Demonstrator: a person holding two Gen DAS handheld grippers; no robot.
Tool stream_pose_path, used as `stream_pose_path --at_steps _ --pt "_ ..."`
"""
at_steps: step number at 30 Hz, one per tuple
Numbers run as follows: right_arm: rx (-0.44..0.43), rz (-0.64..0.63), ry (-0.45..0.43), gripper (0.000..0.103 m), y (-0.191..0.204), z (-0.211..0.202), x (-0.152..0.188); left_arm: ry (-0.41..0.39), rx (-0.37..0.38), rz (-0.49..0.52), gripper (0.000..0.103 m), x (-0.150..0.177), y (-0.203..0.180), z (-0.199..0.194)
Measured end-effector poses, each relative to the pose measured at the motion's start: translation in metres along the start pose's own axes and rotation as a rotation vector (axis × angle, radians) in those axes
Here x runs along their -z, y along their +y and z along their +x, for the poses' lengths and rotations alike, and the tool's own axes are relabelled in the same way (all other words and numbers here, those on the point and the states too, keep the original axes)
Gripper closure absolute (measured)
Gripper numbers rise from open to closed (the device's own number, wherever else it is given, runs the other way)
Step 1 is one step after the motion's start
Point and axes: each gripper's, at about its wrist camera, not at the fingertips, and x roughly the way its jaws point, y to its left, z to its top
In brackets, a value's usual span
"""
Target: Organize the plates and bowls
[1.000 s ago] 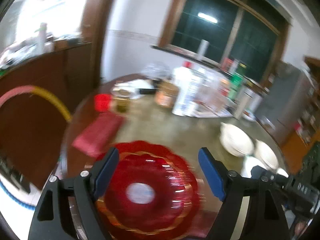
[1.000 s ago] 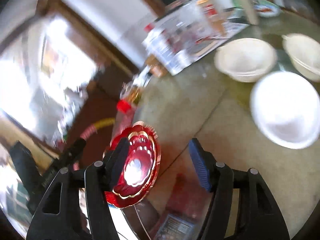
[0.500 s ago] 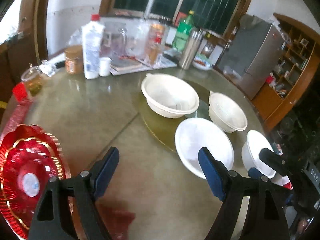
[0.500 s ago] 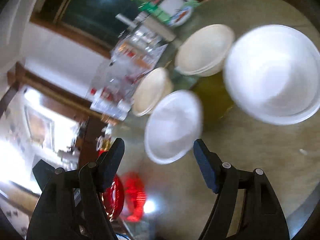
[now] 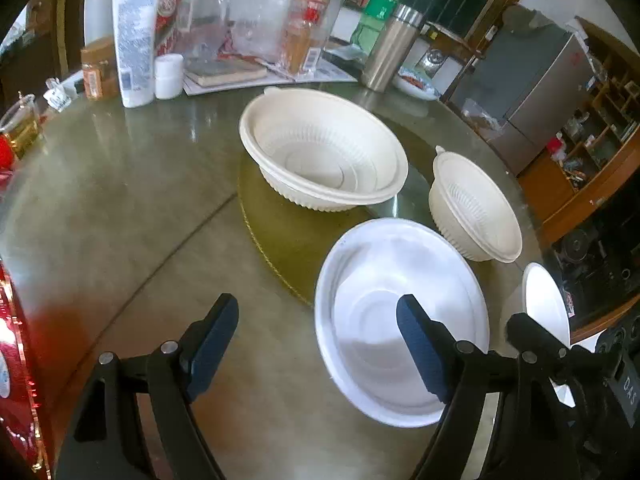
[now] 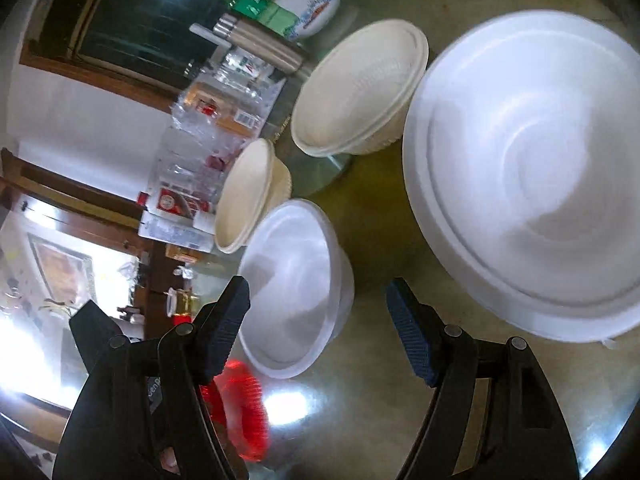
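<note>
- Both tools are spread wide and carrying nothing. The left tool (image 5: 318, 334) hovers over the bench (image 5: 132, 184), its right pad sitting in front of the big white bowl (image 5: 400, 320) at about 5 o'clock in the left view.
- Other dishes from the left cam: the large cream ribbed bowl (image 5: 324, 156) dead centre on the yellowish turntable disc (image 5: 280, 232), a small cream bowl (image 5: 474, 208) at 3 o'clock, and a sliver of another white bowl (image 5: 546, 304) at 4 o'clock, near the bench edge. The red plate (image 5: 12, 360) is just peeking in at 8 o'clock.
- The right tool (image 6: 318, 320) is rolled over sideways; in its view a white bowl (image 6: 296, 288) sits just left of the gap between its pads, and a much closer white bowl (image 6: 528, 176) fills 2 o'clock.
- My guess is the step is grabbing a white bowl to nest with its match.
- Tip: go for the rim, one pad inside and one outside, and straddle the wall before closing. These look like thin disposables, so squeeze gently or they'll probably buckle.
- Level out the right tool first; coming in tilted could just shove the bowl across that slick-looking top.
- Keep away from the bottles and flask (image 5: 390, 52) at 12 o'clock.
</note>
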Motion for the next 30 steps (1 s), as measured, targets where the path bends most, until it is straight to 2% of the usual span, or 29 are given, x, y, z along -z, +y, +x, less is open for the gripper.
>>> stream_pose_path --at_steps 2,3,4,5,6,8,9,13,30 --pt "0.014 -0.005 0.004 0.031 -0.001 0.005 -0.002 0.002 -0.008 0.011 0.023 0.0 -0.002 0.005" --pt "0.017 -0.004 0.009 0.04 -0.003 0.007 -0.002 0.003 -0.02 0.024 0.031 0.0 -0.003 0.008" --pt "0.016 -0.008 0.022 0.049 -0.003 0.01 -0.002 0.006 -0.031 0.037 0.041 0.001 -0.003 0.011" --pt "0.024 -0.018 0.041 0.07 -0.003 0.014 -0.001 0.022 -0.046 0.048 0.068 0.002 -0.003 0.015" --pt "0.031 -0.03 0.05 0.084 -0.002 0.017 -0.001 0.042 -0.051 0.049 0.082 0.002 -0.002 0.019" --pt "0.033 -0.059 0.047 0.088 0.001 0.017 0.003 0.049 -0.046 0.059 0.085 0.005 -0.001 0.02" --pt "0.032 -0.071 0.05 0.092 0.003 0.017 0.004 0.045 -0.051 0.075 0.091 0.006 -0.003 0.017" --pt "0.034 -0.123 0.023 0.093 0.015 0.008 0.011 0.023 -0.043 0.079 0.091 0.008 0.0 0.004" --pt "-0.03 -0.234 0.011 0.093 0.056 -0.006 0.043 -0.082 -0.034 0.051 0.091 0.012 0.021 -0.049"
